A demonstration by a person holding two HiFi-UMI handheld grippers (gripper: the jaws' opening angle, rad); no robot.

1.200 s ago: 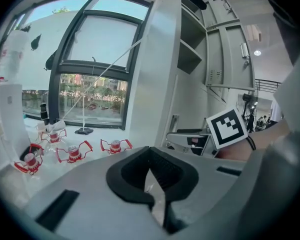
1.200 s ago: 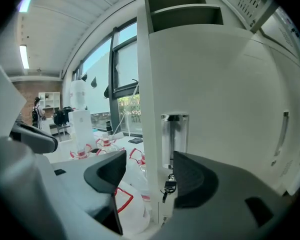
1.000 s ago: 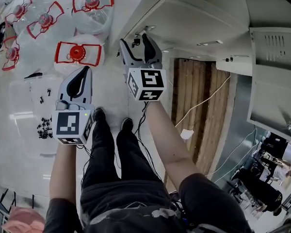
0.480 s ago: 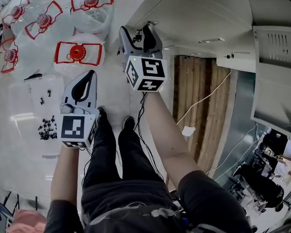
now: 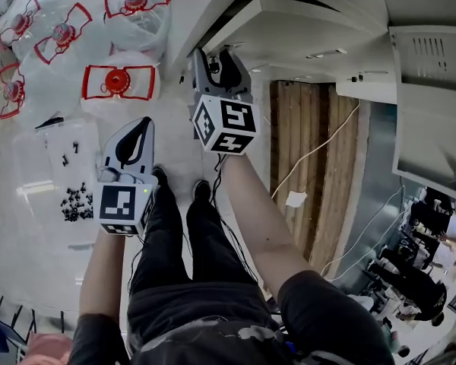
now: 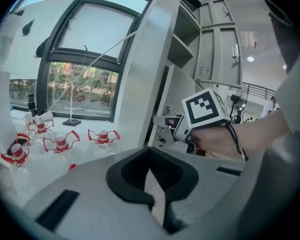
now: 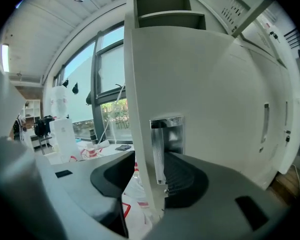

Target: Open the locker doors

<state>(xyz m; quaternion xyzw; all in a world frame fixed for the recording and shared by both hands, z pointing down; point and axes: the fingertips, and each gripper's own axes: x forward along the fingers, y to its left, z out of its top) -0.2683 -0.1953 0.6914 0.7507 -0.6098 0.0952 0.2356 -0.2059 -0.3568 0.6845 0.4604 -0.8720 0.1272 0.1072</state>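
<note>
The white locker door (image 7: 200,84) stands edge-on, its metal recessed handle (image 7: 166,134) right at my right gripper (image 7: 145,184). The door's edge lies between that gripper's jaws, which are closing. The right pad lies against the handle side, and a gap still shows at the left pad. From above, the right gripper (image 5: 215,55) reaches onto the edge of the low locker door (image 5: 304,29). My left gripper (image 5: 144,122) hangs lower left over the floor, shut and empty; its tips (image 6: 152,204) meet. The right gripper's marker cube (image 6: 202,116) shows in the left gripper view.
Several big water bottles with red handles (image 5: 118,82) lie on the floor at left, near small black parts (image 5: 76,200). A wooden pallet (image 5: 308,166) with a white cable lies right of the person's feet. Another locker door (image 5: 429,120) stands open at right.
The right gripper has crept forward onto the locker door's edge and its jaws have narrowed round it. A dark gap now shows behind the door. The left gripper has barely moved.
</note>
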